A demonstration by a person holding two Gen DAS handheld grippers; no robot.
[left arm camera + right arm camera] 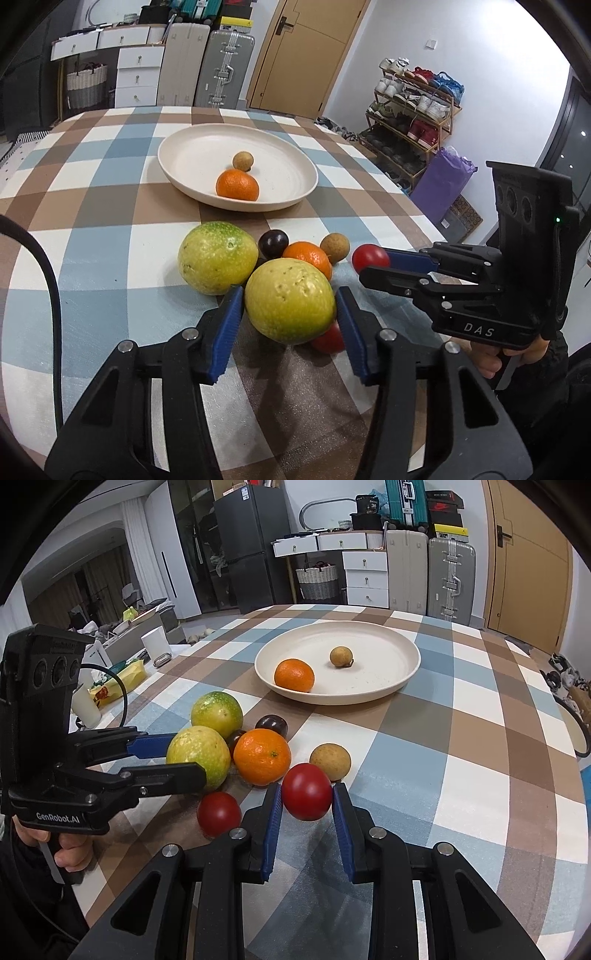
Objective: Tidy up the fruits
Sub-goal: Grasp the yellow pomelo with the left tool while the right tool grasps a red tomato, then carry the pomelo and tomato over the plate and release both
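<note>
Count on the checked tablecloth [461, 738]: two yellow-green guavas, two oranges, two brown longans, two red tomatoes, and dark plums, one in the left wrist view, two in the right. One cream plate [388, 635].

Plate sits at 12 o'clock from the loose pile, well apart. In it: one plated orange [294, 675] and one plated longan [341, 656], near each other, not touching.

Loose pile: far guava [218, 257] at 10 o'clock of the near guava [290, 300]; loose orange [262, 757] beside them; loose longan [330, 761] at 3 o'clock of that orange; dark plum [273, 243] behind.

Left gripper [290, 314]: blue pads flank the near guava on both sides, apparently touching; contact looks closed, fruit low over or on the cloth, cannot tell which.

Right gripper [306, 805]: pads pressed on the gripped tomato [306, 791], narrow hold.

Right wrist view alone shows the second plum [236, 738] tucked between guavas and orange, and the free tomato [218, 813] in full; the left wrist view shows only a sliver of it under the near guava. The left wrist view alone shows a shoe rack [413, 107] at 2 o'clock.
</note>
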